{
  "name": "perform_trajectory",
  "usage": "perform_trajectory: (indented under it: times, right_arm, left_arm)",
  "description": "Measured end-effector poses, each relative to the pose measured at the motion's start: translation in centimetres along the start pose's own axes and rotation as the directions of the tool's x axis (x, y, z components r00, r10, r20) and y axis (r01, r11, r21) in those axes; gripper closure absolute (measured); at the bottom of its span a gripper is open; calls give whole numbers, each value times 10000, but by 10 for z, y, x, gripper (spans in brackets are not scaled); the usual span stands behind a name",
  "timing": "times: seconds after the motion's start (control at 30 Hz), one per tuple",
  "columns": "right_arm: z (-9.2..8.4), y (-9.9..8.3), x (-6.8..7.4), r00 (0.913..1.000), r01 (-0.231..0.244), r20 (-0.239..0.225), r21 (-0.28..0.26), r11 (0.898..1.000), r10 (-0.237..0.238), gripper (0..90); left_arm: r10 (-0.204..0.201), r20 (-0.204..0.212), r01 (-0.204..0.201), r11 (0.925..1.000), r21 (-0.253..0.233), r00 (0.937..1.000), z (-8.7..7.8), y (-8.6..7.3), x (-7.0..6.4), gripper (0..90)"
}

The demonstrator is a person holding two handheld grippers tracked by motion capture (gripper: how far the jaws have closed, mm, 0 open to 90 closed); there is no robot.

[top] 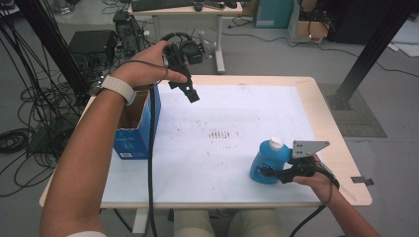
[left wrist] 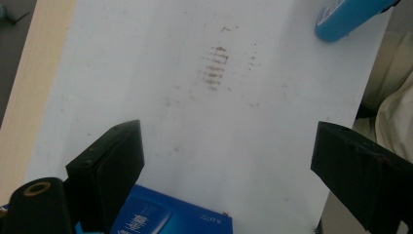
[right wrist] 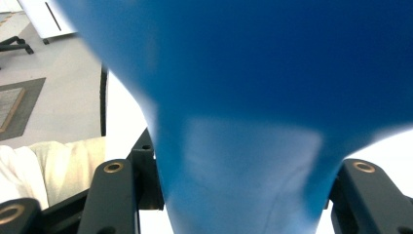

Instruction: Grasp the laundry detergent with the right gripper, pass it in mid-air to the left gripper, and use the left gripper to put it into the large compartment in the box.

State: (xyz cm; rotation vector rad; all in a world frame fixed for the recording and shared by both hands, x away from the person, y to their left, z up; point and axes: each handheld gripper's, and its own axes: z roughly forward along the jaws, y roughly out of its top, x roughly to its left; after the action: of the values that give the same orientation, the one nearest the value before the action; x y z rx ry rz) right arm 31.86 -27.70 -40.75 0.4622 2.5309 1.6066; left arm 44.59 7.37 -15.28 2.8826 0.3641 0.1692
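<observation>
Forearm reaches over box; left gripper raised, jaws wide, empty, likely waiting. Right gripper clamps bottle at table front right, probably for lifting.

Even, bright indoor light with soft shadows; the blue bottle up close is blurred.
</observation>
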Motion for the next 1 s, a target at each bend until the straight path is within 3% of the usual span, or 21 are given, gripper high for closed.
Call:
perform_trajectory:
  times: [0.13, 0.27, 0.47, 0.63, 0.83, 0.9, 1.0]
  right_arm:
    - [0, 1, -1, 10000, 0, -41, 15, 10000, 0, 423]
    - [2, 3, -5, 9990, 393, -204, -115, 9992, -395, 424]
    - [1, 11, -5, 9987, 369, -349, -112, 9993, -372, 424]
    - [1, 20, -7, 9978, 317, -573, -154, 9994, -325, 424]
    - [-1, 32, -10, 9947, 232, -1004, 4, 9997, -231, 423]
    - [-3, 38, -9, 9918, -243, -1254, 165, 9996, 262, 422]
    - [-4, 53, -12, 9865, -145, -1624, 284, 9995, 189, 422]
  left_arm:
    - [-47, -50, 46, 10000, -73, 10000, -4, 1, -4, 111]
    - [-99, -197, 97, 9999, -133, 9998, -10, 0, -13, 106]
    - [-155, -356, 147, 9996, -224, 9992, -22, 0, -21, 94]
    - [-413, -135, 409, 9989, -229, 9991, -27, 2, -26, 39]
    - [-199, -90, 197, 9995, -263, 9998, -34, 7, -36, 44]
    - [-57, 13, 57, 9990, -438, 10000, -34, 9, -41, 46]
    - [244, 1, -244, 9994, -253, 9997, -36, 14, -49, 45]
